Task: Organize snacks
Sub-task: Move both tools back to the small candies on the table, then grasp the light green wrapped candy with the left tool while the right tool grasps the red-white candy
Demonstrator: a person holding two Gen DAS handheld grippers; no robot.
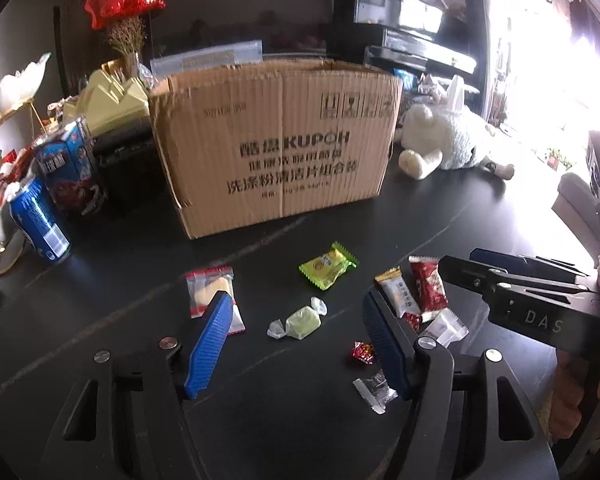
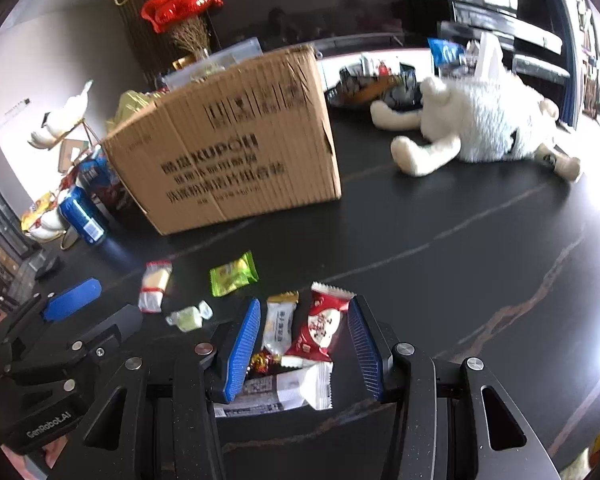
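Observation:
Several wrapped snacks lie on the dark table (image 1: 140, 264) in front of an open cardboard box (image 1: 276, 144) (image 2: 228, 148). My left gripper (image 1: 296, 304) is open, its blue fingers either side of a pale green twisted candy (image 1: 298, 322) and not touching it. The left finger overlaps a clear packet with a yellow cake (image 1: 210, 284). A green packet (image 1: 328, 270) lies just beyond. My right gripper (image 2: 304, 304) is open above a white-and-gold packet (image 2: 278, 326) and a red packet (image 2: 320, 328). A small red foil candy (image 2: 260, 362) and a white packet (image 2: 296, 390) lie below them.
A blue can (image 1: 40, 216) and a blue carton (image 1: 70, 160) stand left of the box. A white plush toy (image 1: 444, 140) (image 2: 480, 120) lies to its right. Shell-shaped dishes and clutter fill the far left. A clear wrapper (image 1: 374, 392) lies near my left gripper's right finger.

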